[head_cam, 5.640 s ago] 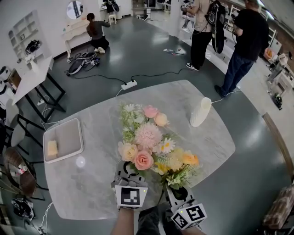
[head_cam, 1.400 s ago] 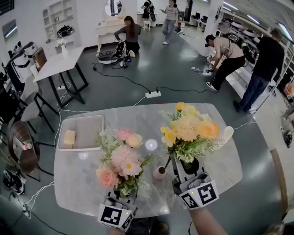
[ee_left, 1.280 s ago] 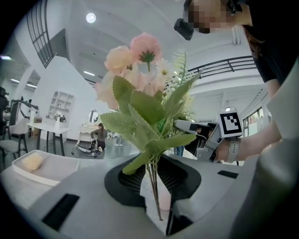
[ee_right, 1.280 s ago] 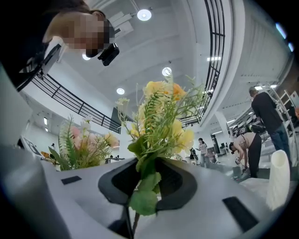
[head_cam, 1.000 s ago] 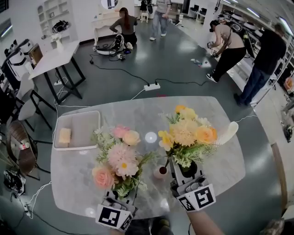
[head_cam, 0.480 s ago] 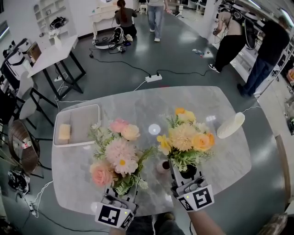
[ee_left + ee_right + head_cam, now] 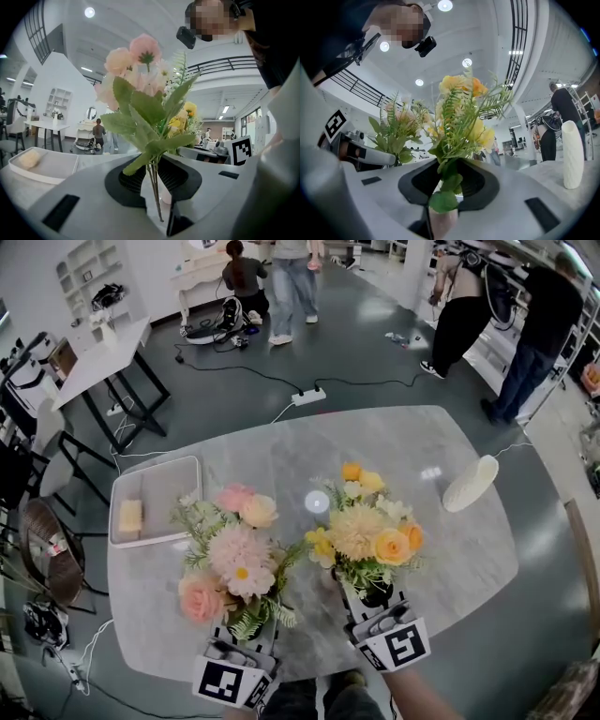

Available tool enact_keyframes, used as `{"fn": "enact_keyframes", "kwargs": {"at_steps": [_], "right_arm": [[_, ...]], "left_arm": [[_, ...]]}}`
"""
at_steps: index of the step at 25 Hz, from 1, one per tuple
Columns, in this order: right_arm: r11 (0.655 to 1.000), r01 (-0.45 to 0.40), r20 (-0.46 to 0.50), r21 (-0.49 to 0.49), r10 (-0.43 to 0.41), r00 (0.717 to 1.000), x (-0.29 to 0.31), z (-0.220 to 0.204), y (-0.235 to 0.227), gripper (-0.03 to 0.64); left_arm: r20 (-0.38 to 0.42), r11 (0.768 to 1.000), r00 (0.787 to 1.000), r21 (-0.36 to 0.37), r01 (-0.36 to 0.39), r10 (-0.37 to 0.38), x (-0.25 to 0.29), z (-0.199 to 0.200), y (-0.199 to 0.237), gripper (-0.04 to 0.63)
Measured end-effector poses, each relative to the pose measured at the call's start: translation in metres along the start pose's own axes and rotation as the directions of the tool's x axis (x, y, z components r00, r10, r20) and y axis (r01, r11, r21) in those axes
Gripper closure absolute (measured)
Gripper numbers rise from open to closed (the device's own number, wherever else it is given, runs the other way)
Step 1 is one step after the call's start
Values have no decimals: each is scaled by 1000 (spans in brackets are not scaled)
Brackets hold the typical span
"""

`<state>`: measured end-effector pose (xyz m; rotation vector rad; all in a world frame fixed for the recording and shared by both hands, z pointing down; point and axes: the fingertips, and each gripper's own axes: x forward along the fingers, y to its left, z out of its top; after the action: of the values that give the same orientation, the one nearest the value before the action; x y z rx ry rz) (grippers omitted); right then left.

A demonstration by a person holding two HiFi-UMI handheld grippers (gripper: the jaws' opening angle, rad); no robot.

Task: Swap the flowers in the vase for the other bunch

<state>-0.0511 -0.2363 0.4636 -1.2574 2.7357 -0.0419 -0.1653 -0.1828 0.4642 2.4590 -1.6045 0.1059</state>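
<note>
Head view: your left gripper (image 7: 240, 641), at the lower left of centre, has its jaws clamped on the stems of the pink bunch (image 7: 234, 554). The blooms stand upright above the desk (image 7: 394, 442). Your right gripper (image 7: 364, 604), lower right of centre, has its jaws clamped on the yellow bunch (image 7: 364, 531), also upright. The two bunches are side by side, leaves nearly touching. A white ribbed vase (image 7: 471, 484) sits at the right of the desk, well apart. A tray (image 7: 159, 486) at the left holds a yellow block (image 7: 130, 515).

Left gripper view: the jaws grip the thin green stems at centre frame. The small pale pink vase (image 7: 165, 194) shows just beyond the stems, on the desk.

Right gripper view: the jaws hold the leafy stems at centre. The small vase (image 7: 442, 225) sits directly below them at the bottom edge. You cannot tell whether the stems are inside it. The white ribbed vase (image 7: 573, 154) stands upright at the right.
</note>
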Motion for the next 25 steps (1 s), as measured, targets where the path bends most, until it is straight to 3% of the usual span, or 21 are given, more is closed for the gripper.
{"fn": "enact_keyframes", "kwargs": {"at_steps": [10, 25], "right_arm": [[1000, 1, -45, -19, -2, 999, -1, 4, 7, 505], [1000, 12, -172, -10, -13, 985, -7, -10, 15, 425]], "left_arm": [[1, 1000, 1000, 0, 23, -23, 0, 11, -2, 509], [16, 998, 998, -14, 60, -60, -2, 17, -3, 509]]}}
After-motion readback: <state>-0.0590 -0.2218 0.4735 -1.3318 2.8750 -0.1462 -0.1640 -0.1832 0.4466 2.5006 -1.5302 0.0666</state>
